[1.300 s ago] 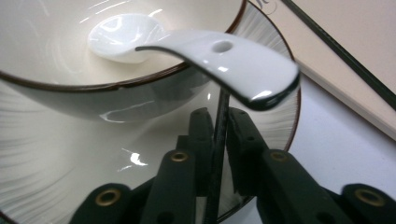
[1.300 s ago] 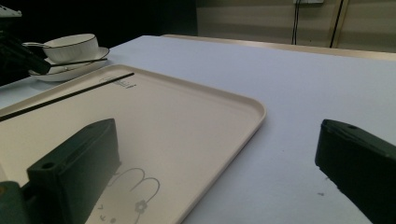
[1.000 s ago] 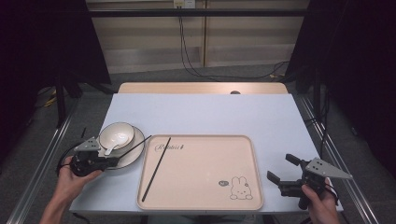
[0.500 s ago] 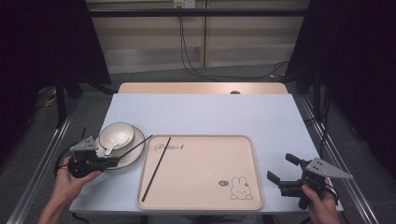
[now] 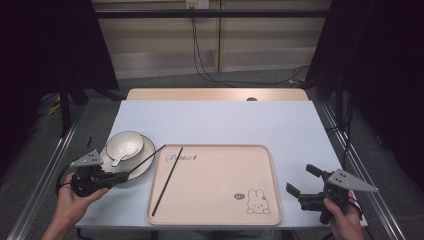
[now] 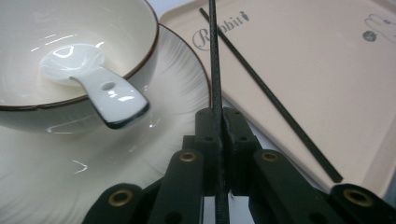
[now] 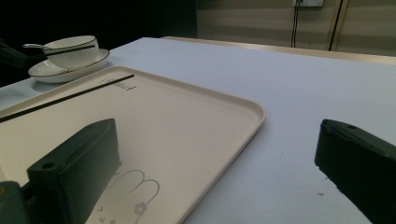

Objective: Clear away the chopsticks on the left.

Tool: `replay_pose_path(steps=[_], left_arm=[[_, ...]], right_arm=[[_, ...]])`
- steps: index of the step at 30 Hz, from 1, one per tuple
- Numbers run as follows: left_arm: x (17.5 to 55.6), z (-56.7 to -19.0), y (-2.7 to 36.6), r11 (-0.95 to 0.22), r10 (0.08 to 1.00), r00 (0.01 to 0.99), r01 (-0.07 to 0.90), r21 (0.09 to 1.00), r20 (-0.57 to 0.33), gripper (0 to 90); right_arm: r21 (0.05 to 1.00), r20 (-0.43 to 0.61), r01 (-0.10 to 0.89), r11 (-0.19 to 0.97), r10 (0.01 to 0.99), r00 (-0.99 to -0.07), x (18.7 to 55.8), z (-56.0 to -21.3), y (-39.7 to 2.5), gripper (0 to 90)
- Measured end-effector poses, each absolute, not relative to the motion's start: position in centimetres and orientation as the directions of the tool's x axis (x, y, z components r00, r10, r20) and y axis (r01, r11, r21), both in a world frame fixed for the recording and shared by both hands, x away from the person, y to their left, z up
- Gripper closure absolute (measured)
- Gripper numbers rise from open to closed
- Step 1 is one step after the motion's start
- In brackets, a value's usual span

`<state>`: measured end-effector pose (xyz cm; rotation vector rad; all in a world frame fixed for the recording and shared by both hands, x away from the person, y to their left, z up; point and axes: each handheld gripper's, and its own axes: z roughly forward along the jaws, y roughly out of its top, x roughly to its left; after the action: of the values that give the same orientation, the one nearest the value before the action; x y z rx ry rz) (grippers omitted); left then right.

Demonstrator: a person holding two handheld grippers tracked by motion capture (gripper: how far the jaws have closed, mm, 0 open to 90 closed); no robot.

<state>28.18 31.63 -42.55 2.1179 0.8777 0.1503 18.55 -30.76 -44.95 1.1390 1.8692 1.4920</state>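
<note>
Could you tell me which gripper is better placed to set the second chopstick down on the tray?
Left: the left gripper is shut on that chopstick beside the tray; the right gripper is open and holds nothing.

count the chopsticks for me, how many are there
2: one chopstick lies on the tray; the other chopstick is clamped in the left gripper, above the plate.

Two chopsticks (image 5: 167,181) (image 6: 216,70), one tray (image 5: 215,220), one bowl (image 5: 125,143), one plate (image 5: 142,165), one spoon (image 6: 91,84), two grippers (image 5: 116,179) (image 5: 301,178).
</note>
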Motion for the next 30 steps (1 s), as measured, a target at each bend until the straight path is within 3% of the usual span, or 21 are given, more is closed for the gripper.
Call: replay_pose_path(steps=[18, 30], left_arm=[[24.5, -41.0, 29.8, -0.323, 0.678, 0.698, 0.565, 0.759, -0.231, 85.9], [23.2, -40.4, 25.6, -0.255, 0.711, 0.650, 0.595, 0.762, -0.269, 85.9]], right_arm=[[0.952, 0.117, 0.301, 0.059, 0.838, -0.534, 18.5, -44.9, -30.7, 0.0], [0.951, 0.118, 0.304, 0.059, 0.838, -0.533, 18.5, -45.0, -30.7, 0.0]])
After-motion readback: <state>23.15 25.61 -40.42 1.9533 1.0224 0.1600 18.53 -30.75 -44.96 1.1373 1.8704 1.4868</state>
